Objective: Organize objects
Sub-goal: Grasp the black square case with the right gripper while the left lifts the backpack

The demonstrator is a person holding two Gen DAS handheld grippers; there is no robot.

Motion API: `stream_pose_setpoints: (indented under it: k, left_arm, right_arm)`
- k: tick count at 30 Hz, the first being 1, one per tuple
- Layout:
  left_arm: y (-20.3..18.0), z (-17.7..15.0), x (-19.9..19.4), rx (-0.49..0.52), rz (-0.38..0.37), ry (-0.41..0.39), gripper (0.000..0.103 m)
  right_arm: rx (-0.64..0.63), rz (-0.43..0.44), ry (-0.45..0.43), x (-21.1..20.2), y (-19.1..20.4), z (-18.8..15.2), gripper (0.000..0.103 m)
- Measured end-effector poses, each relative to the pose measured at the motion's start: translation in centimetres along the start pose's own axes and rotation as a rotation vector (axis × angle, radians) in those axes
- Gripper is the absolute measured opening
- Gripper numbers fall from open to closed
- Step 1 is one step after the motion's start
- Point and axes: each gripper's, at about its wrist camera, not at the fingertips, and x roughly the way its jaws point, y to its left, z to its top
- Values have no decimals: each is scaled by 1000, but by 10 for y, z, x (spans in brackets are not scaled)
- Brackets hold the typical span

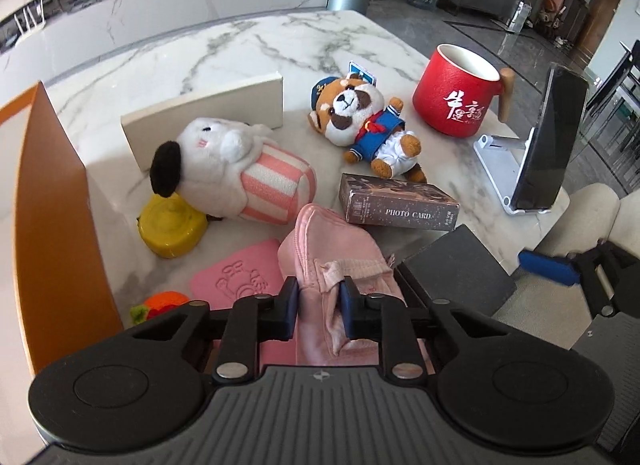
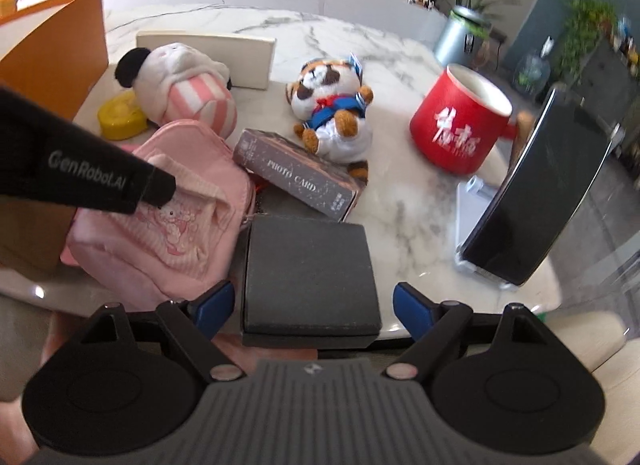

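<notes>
At the bottom centre of the left wrist view, on the marble counter [image 1: 304, 45], the pink pouch [image 1: 328, 249] is pinched by the left gripper [image 1: 318, 307], fingers clenched on its fabric. Bottom centre of the right view, the dark box [image 2: 310, 273] sits between the right gripper [image 2: 314, 307] fingers, spread wide, not touching. Judged: pick-up step; next, close on the box and lift both.

Your clutter sat spread over the marble table [image 1: 280, 41].
You had a pink pouch [image 1: 332, 265] at the near edge, crumpled, beside a flat black box [image 2: 310, 277]. A "PHOTO CARD" box [image 1: 400, 205] lay behind them. Farther back, a white plush in pink stripes [image 1: 240, 173] rested on its side against a yellow piece [image 1: 172, 229], a sailor-suited plush [image 1: 364, 121] lay face up, and a red mug [image 1: 456, 93] stood upright.
</notes>
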Motion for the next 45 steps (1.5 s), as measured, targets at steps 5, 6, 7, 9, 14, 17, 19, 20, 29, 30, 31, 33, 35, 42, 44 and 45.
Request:
stream_pose_setpoints:
  k: [5,6,7,9,14,17,19,20,29,30,31,33,35,42,44,45]
  left_arm:
    - [-5,-5,-11,25,10,-21,22]
    - [-4,-7,-12,27,24,-20,22]
    - [-2,-8,-13,18,23,-17,22]
    - [2,-10,-15,-3,9,-14,22]
    - [-2,-16,-22,19,30,-35,22]
    - [-2,-18,-25,17,31,-39,22]
    - [-3,-19,-28,17,27,-47,22]
    - [-3,-21,-30,18,27,-52,22]
    - [-8,-27,-44,36,31,-84,22]
    - [-8,-27,-47,38,31,-90,22]
    - [-10,-26,-49,42,33,-95,22]
    - [-14,-25,-49,73,43,-83,22]
    - [-20,-25,-43,99,63,-49,22]
    - [-24,-30,-30,112,74,10,30]
    - [-22,-30,-26,94,83,25,32]
    - [-21,-29,-24,85,86,34,36]
  right_arm:
    - [-94,-10,-18,-4,17,-3,87]
    - [-107,-19,-18,-2,20,-3,87]
    - [-111,-22,-21,-1,21,-3,87]
    - [-105,-19,-6,4,21,-4,87]
    - [-115,-46,3,16,25,-13,90]
    - [-111,-65,0,16,24,-15,82]
    - [-125,-110,-2,15,26,-18,72]
    - [-108,-105,-5,13,23,-19,70]
    - [220,152,-116,-33,-26,-14,43]
    - [294,224,-109,-33,-36,-13,41]
    - [364,288,-96,-31,-46,-14,41]
    - [451,367,-60,-22,-57,-16,40]
    - [480,358,-32,-15,-60,-15,36]
    - [466,382,-30,-13,-59,-12,51]
    - [448,373,-55,-17,-61,-9,64]
    - [443,377,-61,-18,-61,-6,64]
